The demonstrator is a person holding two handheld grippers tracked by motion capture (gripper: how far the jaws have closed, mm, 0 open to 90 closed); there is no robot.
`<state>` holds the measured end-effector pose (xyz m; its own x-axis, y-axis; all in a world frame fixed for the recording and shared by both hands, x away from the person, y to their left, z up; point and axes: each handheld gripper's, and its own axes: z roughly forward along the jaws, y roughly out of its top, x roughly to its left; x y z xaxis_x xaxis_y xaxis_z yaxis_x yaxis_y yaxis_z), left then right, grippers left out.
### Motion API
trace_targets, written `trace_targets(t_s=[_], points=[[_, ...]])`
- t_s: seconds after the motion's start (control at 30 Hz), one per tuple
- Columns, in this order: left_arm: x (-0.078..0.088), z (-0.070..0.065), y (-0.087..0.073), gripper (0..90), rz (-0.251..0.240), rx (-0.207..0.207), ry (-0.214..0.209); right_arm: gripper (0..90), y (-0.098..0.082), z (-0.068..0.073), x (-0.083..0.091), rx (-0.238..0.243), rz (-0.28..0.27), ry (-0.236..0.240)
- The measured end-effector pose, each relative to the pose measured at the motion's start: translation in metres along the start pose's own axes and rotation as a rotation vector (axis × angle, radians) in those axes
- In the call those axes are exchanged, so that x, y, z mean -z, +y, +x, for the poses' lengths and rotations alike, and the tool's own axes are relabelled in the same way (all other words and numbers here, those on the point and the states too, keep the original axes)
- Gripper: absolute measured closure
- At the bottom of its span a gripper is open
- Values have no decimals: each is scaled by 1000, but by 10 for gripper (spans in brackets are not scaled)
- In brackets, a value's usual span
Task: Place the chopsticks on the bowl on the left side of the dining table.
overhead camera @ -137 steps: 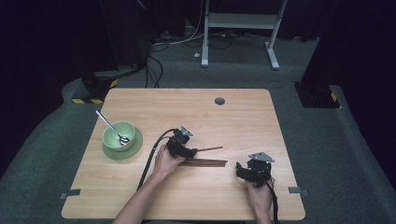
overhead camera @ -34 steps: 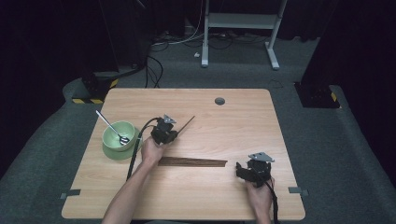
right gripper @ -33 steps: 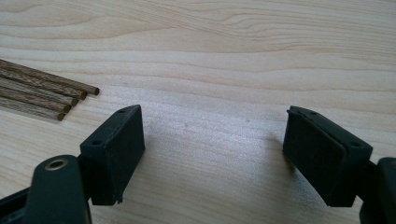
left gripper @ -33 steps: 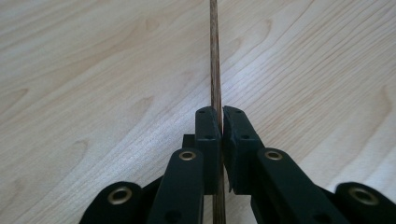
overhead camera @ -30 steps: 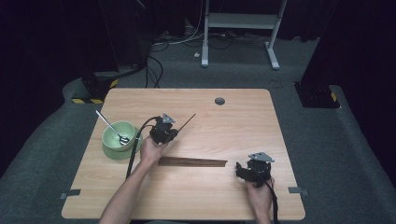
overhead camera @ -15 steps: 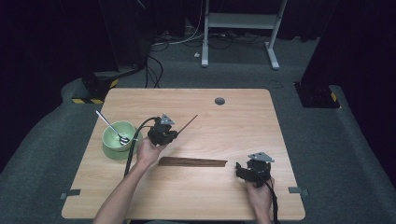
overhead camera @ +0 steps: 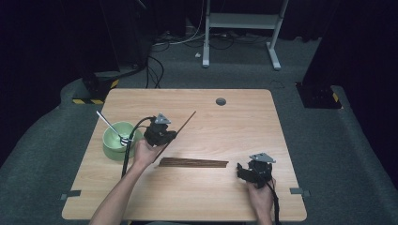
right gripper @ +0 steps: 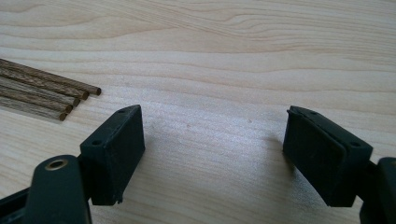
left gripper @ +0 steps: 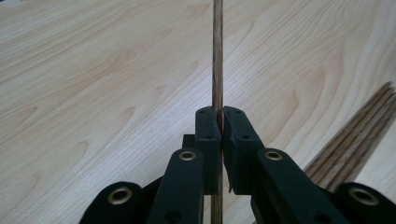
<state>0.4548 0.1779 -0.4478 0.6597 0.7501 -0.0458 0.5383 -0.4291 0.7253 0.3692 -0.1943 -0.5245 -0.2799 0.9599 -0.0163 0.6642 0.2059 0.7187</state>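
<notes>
Now | left hand-held gripper [left gripper: 220, 121] clamps stick [left gripper: 217, 51] | mid-table [overhead camera: 281, 122], edges far

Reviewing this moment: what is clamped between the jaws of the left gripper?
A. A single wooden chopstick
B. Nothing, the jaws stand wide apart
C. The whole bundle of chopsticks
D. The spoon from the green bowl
A. In the left gripper view the left gripper has its pads pressed together on one chopstick, while the remaining chopsticks lie on the table and the spoon rests in the green bowl.
</notes>
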Motion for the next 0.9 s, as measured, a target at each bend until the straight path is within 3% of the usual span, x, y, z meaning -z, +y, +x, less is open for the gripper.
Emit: trace_targets(t_s=[0.2, 0.53, 0.9], points=[[8, -3, 2, 846, -16, -12, -5, 201, 0, 0, 0, 0, 0, 0], [19, 3, 0, 846, -13, -1, 3, 201, 0, 0, 0, 0, 0, 0], [34, 7, -3, 846, -16, -3, 47, 201, 0, 0, 0, 0, 0, 0]])
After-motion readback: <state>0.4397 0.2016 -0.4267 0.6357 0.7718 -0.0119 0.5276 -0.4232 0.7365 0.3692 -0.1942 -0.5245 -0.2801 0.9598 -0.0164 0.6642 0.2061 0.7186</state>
